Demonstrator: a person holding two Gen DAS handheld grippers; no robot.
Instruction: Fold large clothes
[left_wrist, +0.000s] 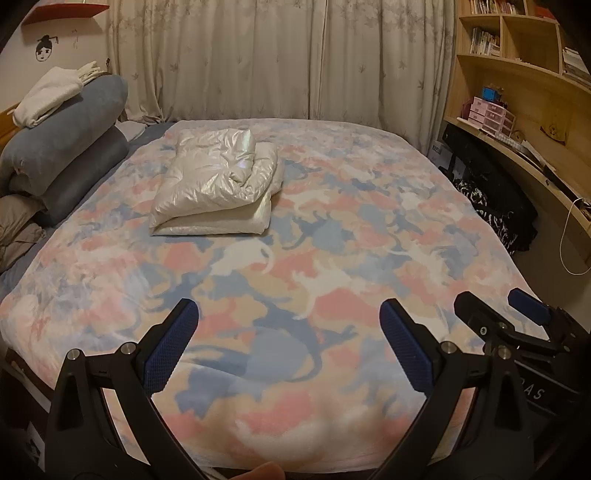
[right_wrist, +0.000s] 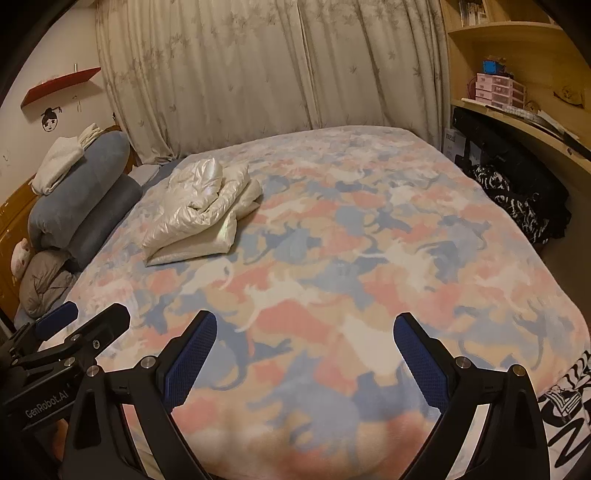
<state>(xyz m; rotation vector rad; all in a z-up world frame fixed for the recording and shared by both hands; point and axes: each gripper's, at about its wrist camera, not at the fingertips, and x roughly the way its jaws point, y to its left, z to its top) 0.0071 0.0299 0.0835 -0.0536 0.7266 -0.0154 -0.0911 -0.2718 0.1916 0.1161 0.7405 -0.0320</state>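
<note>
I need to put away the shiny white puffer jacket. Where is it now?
The folded shiny white puffer jacket lies on the cat-print blanket, far left in both views, near the stacked blue-grey pillows.

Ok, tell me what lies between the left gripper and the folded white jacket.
Only bare blanket. In the left wrist view, nothing sits between the open left gripper and the white jacket; the right wrist view agrees.

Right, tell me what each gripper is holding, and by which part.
Nothing. The left gripper and the right gripper are both open above the blanket; the folded white jacket lies untouched farther up the bed.
</note>
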